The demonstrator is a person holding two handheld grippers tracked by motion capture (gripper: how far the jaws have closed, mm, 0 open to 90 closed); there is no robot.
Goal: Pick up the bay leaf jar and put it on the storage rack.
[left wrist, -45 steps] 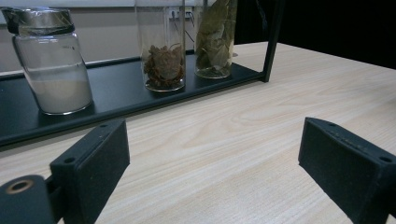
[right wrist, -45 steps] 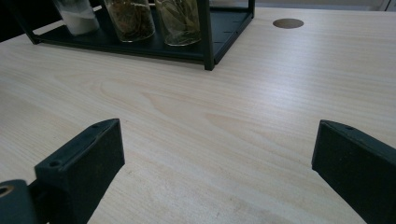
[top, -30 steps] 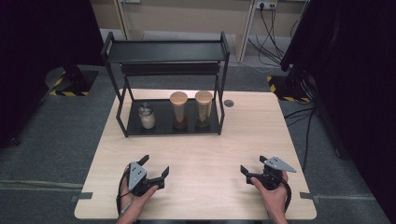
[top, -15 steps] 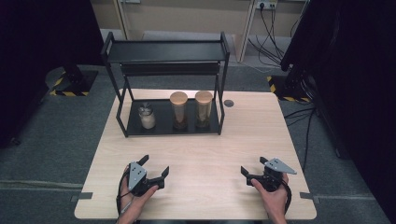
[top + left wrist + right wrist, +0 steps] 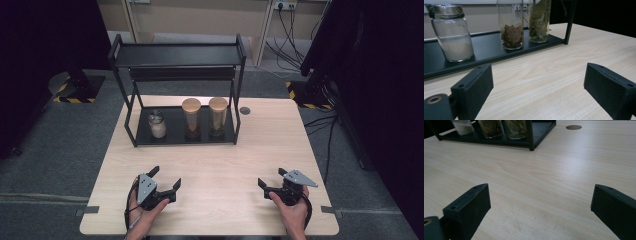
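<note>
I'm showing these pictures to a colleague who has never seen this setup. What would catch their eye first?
Probably the black two-tier rack at the far side of the wooden table, with three jars on its lower shelf: a short jar of white powder at the left, then two tall cork-lidded jars of dried plant matter. Next, the left gripper and right gripper, both open and empty at the near edge.

I see a pale wood-grain table (image 5: 280, 150), a black rack (image 5: 175, 55) at upper centre, tan jar lids (image 5: 191, 105), white powder in the jar (image 5: 158, 125), and black jaws.
</note>
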